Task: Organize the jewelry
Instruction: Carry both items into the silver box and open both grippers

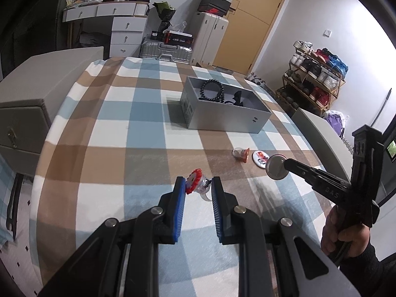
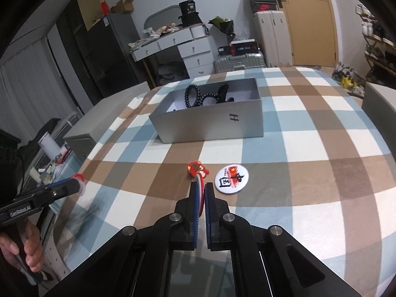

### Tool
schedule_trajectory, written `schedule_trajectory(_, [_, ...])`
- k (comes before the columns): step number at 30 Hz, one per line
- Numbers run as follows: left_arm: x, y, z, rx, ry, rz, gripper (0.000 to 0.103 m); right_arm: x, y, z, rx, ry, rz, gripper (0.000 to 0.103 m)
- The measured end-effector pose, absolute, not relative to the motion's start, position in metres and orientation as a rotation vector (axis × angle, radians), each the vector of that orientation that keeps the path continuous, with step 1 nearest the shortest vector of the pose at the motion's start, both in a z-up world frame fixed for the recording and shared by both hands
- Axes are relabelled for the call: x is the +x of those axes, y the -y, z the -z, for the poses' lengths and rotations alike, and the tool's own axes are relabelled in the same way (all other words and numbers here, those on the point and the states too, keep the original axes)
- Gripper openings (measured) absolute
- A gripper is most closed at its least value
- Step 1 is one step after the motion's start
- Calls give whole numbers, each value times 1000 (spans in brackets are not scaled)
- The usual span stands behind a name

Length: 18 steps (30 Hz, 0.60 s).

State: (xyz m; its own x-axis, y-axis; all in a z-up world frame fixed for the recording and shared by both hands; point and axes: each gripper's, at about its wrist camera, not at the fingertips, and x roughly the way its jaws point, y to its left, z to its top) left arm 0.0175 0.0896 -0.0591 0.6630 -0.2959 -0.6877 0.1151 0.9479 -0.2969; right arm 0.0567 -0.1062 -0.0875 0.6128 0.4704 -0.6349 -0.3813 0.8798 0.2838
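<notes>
My left gripper (image 1: 198,185) is shut on a clear ring with a red and white flower top (image 1: 195,184), held above the checked tablecloth. It also shows at the left of the right wrist view (image 2: 79,182). My right gripper (image 2: 201,189) is shut on a round badge held edge-on (image 2: 201,185); the left wrist view shows the badge's silver back (image 1: 276,170). A grey open box (image 1: 222,113) (image 2: 210,123) holds black bead bracelets (image 2: 193,95) and a dark item. A red toy ring (image 2: 196,169) and a white round badge (image 2: 231,179) lie on the cloth.
The table with the checked cloth (image 1: 138,148) has grey chairs at its left (image 1: 22,113) and right (image 1: 319,128). Behind stand a white dresser (image 1: 123,24), suitcases (image 1: 210,37), a door and a shoe rack (image 1: 314,79).
</notes>
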Motion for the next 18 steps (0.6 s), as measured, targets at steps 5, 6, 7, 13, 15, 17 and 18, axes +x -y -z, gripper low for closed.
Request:
schedule_trajectory(5, [38, -80, 46, -209, -800, 275, 16, 64, 111, 65, 117, -723, -509, 4])
schedule_trajectory(6, [43, -79, 43, -204, -795, 286, 16, 67, 111, 59, 120, -710, -512, 4])
schedule_trajectory(7, [50, -76, 40, -198, -792, 296, 16, 70, 112, 55, 124, -701, -515, 4])
schedule_trajectory(13, [87, -64, 26, -167, -773, 343, 16, 95, 108, 28, 123, -655, -550, 4])
schedule_trajectory(15, [97, -61, 23, -163, -768, 352, 16, 107, 106, 20, 117, -640, -544, 4])
schedule_trajectory(17, [108, -60, 22, -172, -763, 361, 16, 118, 104, 15, 128, -632, -558, 4])
schedule_trajectory(18, [113, -59, 22, -174, -761, 360, 16, 125, 104, 13, 136, -628, -561, 4])
